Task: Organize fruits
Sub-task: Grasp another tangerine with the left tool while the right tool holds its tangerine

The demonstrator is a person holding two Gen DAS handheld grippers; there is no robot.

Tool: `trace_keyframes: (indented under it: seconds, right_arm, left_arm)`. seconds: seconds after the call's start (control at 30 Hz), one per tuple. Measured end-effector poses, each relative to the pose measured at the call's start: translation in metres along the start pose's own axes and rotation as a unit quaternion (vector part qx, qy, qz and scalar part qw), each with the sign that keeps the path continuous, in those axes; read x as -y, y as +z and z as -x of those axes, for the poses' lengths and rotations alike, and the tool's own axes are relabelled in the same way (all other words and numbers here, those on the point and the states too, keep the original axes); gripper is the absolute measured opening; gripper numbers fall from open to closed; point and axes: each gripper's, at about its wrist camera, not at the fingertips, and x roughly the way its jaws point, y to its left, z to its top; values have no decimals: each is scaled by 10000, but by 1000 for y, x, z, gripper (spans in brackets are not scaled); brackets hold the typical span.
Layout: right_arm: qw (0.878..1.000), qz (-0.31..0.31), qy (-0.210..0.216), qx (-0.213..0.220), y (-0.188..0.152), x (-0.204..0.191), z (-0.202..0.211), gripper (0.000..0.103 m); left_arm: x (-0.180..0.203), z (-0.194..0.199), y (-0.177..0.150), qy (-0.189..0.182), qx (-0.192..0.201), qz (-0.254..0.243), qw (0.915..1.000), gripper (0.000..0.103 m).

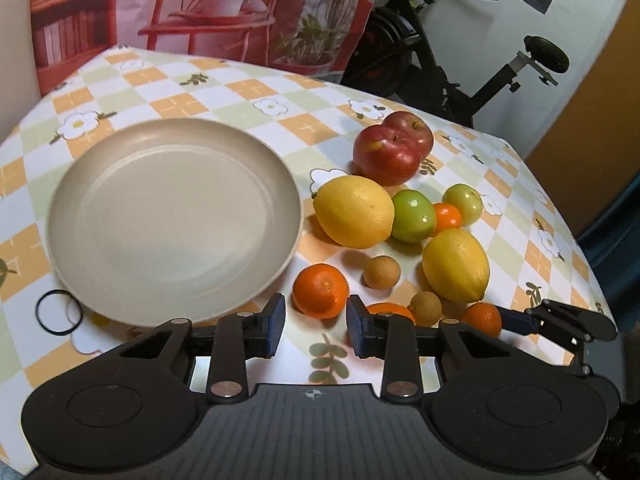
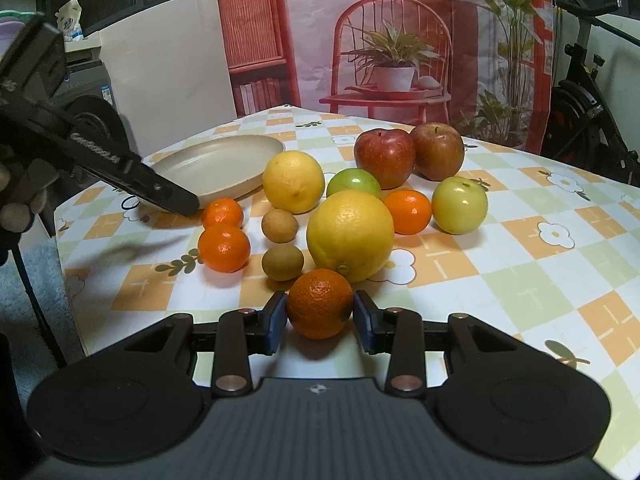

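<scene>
A tangerine [image 2: 320, 304] sits between the blue pads [image 2: 275, 322] of the right gripper [image 2: 320, 318], whose jaws stand close on both sides of it; whether they actually press it cannot be told. Just past it at 12 o'clock lies a large lemon [image 2: 350, 234], with two small brown fruits [image 2: 282, 262] at 10 o'clock and two more tangerines [image 2: 224, 247] further left. Two red apples [image 2: 385, 157] rest at the far side of the cluster. The beige plate [image 1: 100, 184] lies at 10 o'clock of the fruit on the checked tablecloth [image 1: 224, 92]. The left gripper [image 1: 316, 324] hangs open with nothing between its pads, a tangerine [image 1: 321, 290] just ahead of it.
</scene>
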Motion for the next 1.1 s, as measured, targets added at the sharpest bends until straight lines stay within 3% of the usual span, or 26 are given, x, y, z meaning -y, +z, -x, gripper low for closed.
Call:
trace_keyframes:
  seconds: [0.73,0.83,1.1]
  right_arm:
    - [10000,-24,14,-3,0,0,0,39]
    - [10000,-24,16,-3,0,1,0,39]
    - [10000,-36,23,-3,0,1,0,39]
  left_arm:
    - [14,-23,9,487,-32,-70,9988,40]
    - [12,-28,7,417,-158,-8,9990,40]
    - [16,-23,5,426,-1,-188,9989,38]
